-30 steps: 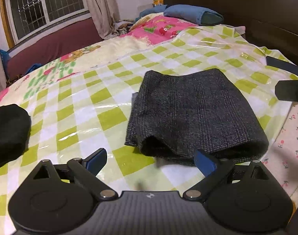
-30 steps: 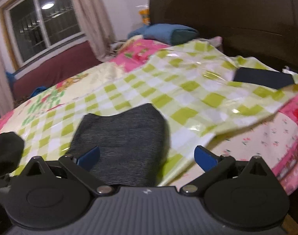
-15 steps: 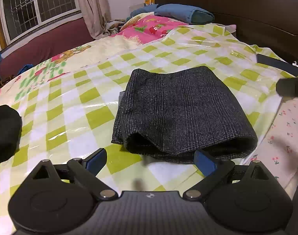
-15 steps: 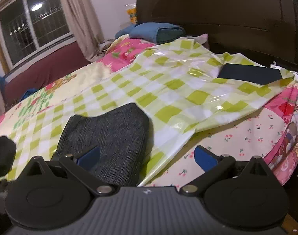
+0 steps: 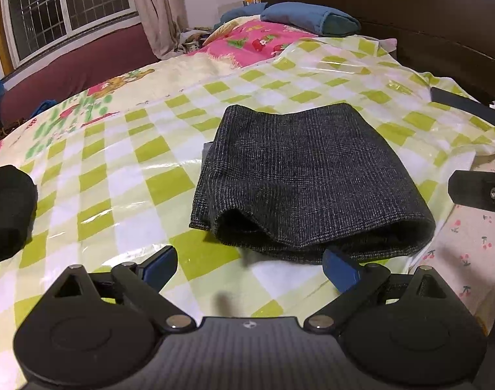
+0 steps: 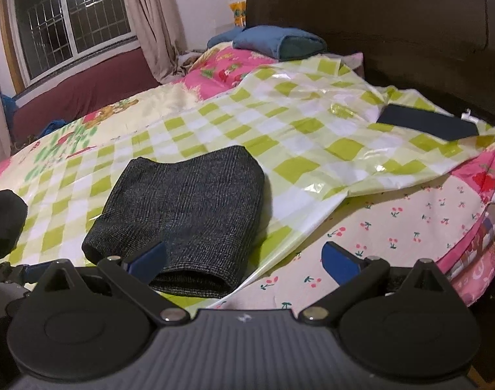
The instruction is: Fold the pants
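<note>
The dark grey pants (image 5: pixel 306 178) lie folded into a compact rectangle on the green-checked plastic sheet (image 5: pixel 123 175), their rounded fold edge facing me. My left gripper (image 5: pixel 249 265) hovers open just short of that edge, holding nothing. In the right wrist view the same folded pants (image 6: pixel 188 208) sit left of centre. My right gripper (image 6: pixel 244 260) is open and empty near the pants' near right corner, its left finger in front of the fabric. Part of the right gripper (image 5: pixel 478 191) shows at the right edge of the left wrist view.
A black garment (image 5: pixel 6 208) lies at the left on the sheet. A flat dark object (image 6: pixel 429 125) rests near the dark headboard (image 6: pixel 393 32). Blue pillows (image 6: pixel 280 44) sit at the bed's far end. The sheet's edge and floral bedding (image 6: pixel 410 221) lie to the right.
Both grippers have drawn back slightly from the folded pants and stay open. The right wrist view has swung so the pants show more fully. The pants have not moved.
</note>
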{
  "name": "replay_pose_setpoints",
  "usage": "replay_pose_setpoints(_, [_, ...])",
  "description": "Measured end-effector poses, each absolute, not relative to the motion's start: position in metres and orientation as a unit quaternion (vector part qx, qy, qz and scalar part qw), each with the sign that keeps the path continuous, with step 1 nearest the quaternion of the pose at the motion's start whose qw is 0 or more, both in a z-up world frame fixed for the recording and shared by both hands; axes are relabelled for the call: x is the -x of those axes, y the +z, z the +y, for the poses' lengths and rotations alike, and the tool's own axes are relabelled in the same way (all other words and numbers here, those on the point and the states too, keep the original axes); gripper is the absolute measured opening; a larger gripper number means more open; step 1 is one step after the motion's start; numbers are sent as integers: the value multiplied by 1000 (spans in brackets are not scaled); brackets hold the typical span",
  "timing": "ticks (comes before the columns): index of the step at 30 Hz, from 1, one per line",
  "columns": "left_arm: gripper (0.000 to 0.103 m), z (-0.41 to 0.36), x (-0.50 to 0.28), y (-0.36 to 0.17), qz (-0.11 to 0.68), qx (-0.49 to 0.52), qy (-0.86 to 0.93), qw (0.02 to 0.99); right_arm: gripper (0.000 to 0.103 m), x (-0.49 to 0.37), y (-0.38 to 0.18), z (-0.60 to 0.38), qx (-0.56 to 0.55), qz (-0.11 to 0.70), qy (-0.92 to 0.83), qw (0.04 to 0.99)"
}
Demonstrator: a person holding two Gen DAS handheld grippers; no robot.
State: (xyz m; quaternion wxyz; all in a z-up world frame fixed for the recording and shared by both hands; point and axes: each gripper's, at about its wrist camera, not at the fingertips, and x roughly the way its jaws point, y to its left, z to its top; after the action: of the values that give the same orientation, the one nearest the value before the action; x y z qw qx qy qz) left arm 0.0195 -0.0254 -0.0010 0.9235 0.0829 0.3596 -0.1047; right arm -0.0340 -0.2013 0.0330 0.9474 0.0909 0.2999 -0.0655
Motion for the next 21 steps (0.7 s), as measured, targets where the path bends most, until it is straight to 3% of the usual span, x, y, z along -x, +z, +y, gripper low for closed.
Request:
replay_pose_setpoints(7, [103,-25,-20,-1,360,-82,-105,923,102,40,37,-200,-94,250,-45,963])
replay_pose_setpoints(12, [103,-24,-21,-3,364,-82,-104,922,102,29,31,-198,-86,302,-39,948])
replay_pose_setpoints(21, [103,-22,-24,-8,372,-79,-104,919,102,29,23,-190,-74,325,-42,942])
